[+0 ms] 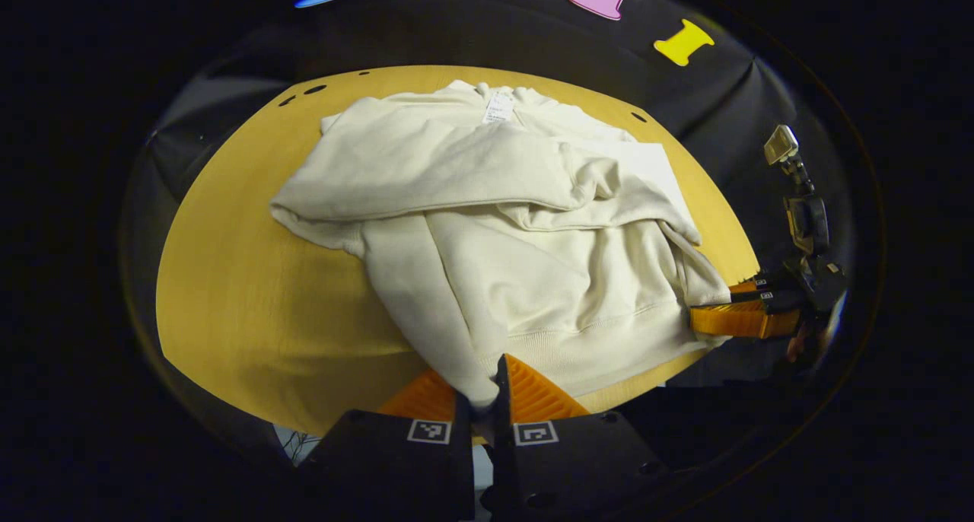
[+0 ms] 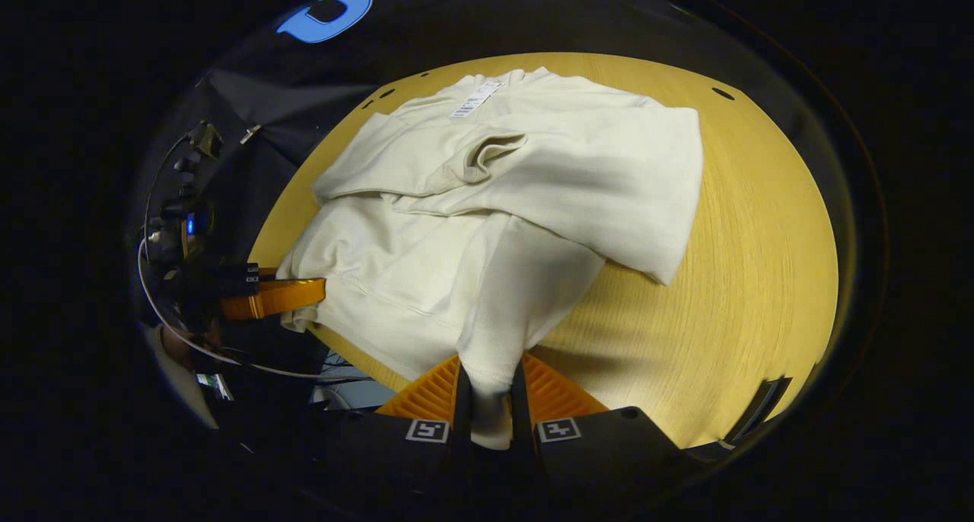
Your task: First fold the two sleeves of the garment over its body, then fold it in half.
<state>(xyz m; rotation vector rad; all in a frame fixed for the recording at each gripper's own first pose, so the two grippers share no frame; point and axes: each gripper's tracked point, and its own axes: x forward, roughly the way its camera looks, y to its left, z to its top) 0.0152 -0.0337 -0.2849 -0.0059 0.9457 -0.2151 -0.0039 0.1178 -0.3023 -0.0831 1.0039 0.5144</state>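
Observation:
A cream sweatshirt lies on the round wooden table, collar and label at the far side, both sleeves folded across its body. My left gripper is shut on one near corner of the hem. Off to the right, my right gripper pinches the other hem corner at the table's edge. In the right gripper view the sweatshirt spreads away from me, and my right gripper is shut on a fold of hem cloth. At the left of that view, my left gripper holds the opposite corner.
Small dark holes dot the table's far rim. The black cloth wall rises behind the table. Bare tabletop stretches beside the garment. Cables hang below the left gripper's body, off the table edge.

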